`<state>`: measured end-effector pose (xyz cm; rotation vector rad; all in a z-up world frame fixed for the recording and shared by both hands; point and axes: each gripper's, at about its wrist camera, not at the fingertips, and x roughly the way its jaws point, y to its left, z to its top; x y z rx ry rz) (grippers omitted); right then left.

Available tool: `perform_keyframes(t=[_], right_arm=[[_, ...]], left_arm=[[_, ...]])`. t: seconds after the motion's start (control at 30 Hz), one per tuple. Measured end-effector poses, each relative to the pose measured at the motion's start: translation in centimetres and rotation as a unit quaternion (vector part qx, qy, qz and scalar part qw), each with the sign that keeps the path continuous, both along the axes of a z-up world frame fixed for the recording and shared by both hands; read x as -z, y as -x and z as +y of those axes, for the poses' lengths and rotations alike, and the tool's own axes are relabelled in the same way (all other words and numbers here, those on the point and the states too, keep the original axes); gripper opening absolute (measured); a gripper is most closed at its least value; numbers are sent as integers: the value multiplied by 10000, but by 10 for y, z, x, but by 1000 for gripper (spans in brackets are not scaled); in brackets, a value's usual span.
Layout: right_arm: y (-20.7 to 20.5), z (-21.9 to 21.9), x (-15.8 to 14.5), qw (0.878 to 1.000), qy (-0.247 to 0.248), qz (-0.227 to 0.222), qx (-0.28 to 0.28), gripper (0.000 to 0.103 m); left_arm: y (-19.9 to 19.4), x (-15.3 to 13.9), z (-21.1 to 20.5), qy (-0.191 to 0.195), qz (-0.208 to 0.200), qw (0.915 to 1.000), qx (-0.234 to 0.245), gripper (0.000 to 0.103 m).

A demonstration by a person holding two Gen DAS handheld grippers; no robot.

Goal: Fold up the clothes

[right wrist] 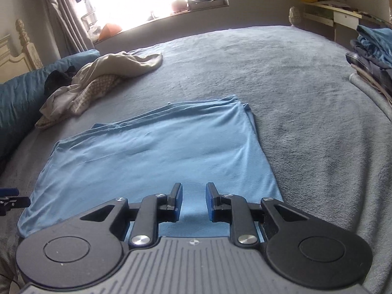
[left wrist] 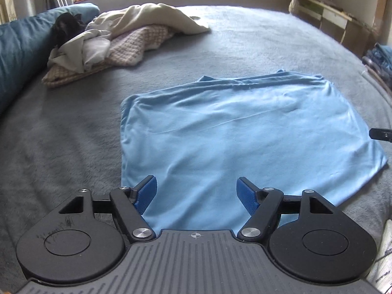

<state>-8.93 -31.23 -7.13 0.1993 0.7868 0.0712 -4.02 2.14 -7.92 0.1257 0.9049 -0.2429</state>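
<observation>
The folded blue garment's (left wrist: 245,134) near edge lies behind the left hand-held gripper (left wrist: 196,193).

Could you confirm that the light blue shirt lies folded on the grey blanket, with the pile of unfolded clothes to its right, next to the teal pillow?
Not quite: the pile of unfolded clothes lies left of the light blue shirt, beside the teal pillow, as the left wrist view shows. The shirt does lie folded on the grey blanket.
</observation>
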Motion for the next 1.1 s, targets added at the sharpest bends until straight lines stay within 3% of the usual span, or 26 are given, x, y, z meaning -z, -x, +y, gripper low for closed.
perform_keyframes(t=[0.33, 0.47, 0.53, 0.67, 0.7, 0.8, 0.9, 1.0, 1.1], right_arm=[[-1, 18, 5, 9992, 238, 77, -297, 33], [-3, 23, 6, 9991, 234, 109, -332, 38], [-4, 26, 6, 9990, 255, 88, -353, 44], [-4, 29, 7, 9989, 241, 64, -394, 46], [-4, 30, 7, 9989, 234, 65, -397, 49], [-4, 32, 7, 9988, 211, 43, -439, 72], [-1, 36, 4, 9982, 231, -70, -548, 82], [2, 41, 1, 9977, 279, -188, -588, 100], [3, 43, -2, 9972, 342, -315, -577, 102]], left_arm=[[-5, 11, -22, -355, 185, 9992, -12, 73], [-4, 8, -21, -271, 42, 9996, -118, 74], [-1, 3, -20, -144, -157, 9997, -126, 83], [4, -3, -16, 265, -420, 9986, -165, 98], [5, -5, -16, 364, -449, 9982, -167, 99], [6, -8, -14, 534, -498, 9971, -218, 101], [6, -9, -11, 614, -538, 9962, -319, 103], [7, -8, -10, 631, -492, 9960, -400, 103], [7, -8, -9, 601, -438, 9960, -488, 103]])
